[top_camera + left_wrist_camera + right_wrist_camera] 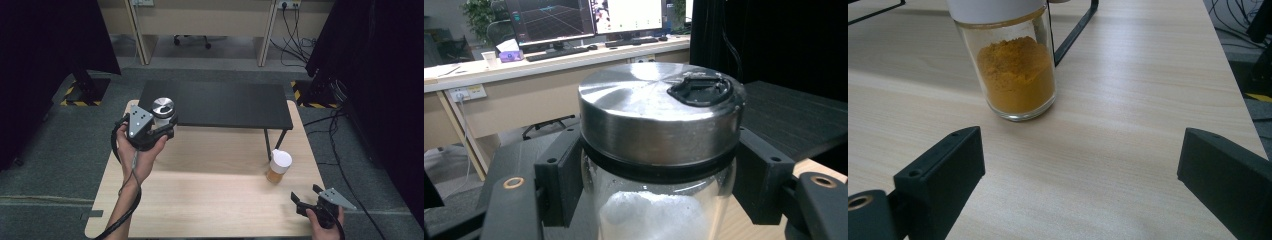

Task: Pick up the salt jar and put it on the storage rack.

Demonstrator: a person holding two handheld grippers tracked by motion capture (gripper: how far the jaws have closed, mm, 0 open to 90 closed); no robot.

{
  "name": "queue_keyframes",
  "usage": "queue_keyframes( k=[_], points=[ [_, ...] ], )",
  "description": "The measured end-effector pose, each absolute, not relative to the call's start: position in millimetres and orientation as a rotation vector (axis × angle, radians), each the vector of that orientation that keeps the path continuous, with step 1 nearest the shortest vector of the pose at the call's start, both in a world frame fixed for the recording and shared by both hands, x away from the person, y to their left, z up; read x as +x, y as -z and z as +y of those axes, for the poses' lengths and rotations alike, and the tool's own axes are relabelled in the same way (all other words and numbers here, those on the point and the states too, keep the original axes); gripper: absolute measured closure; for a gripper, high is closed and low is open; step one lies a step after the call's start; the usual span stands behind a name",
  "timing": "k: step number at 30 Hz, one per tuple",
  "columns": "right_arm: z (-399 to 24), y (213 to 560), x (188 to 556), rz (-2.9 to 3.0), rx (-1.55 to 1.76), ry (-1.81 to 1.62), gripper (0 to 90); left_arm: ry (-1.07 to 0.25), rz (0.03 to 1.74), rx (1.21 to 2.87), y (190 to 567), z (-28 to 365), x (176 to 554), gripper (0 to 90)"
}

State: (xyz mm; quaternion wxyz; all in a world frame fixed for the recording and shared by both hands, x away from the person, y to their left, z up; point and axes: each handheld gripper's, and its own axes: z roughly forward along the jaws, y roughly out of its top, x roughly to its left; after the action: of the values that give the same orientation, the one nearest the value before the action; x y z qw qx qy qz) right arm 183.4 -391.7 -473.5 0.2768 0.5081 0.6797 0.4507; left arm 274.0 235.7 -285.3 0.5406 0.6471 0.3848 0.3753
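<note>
Left tool point(161, 126) clamped on glass jar point(659, 200) with steel lid point(656, 110), white powder inside, held above worktop point(210, 200) near black shelf point(220, 102). Right tool point(307, 196) spread wide at worktop's near right corner, white-capped jar of orange powder point(1017, 75) standing just ahead, untouched.

No lettering, label, brand or number can be read anywhere. The glass jar point(659, 210) with the steel lid point(656, 117) bears no print; the spice jar point(1015, 75) of orange powder with its white cap is blank too. The monitors point(589, 17) on the far desk show only coloured graphics — too small to make out. The one sign is the yellow-and-black hazard striping point(80, 102) on the floor at far left and far right — plain stripes, no words.
</note>
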Motion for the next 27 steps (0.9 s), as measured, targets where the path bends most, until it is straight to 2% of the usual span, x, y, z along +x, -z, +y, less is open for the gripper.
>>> queue_keyframes(
  k=[12,27],
  points=[
    [-392,474,183,1.819,1.367,-1.218,5.2,-0.932,0.941,1.532,264,231,297,30.8],
    [-394,475,182,1.816,1.366,-1.230,5.2,-0.974,0.981,1.506,275,217,343,31.0]
  ],
)
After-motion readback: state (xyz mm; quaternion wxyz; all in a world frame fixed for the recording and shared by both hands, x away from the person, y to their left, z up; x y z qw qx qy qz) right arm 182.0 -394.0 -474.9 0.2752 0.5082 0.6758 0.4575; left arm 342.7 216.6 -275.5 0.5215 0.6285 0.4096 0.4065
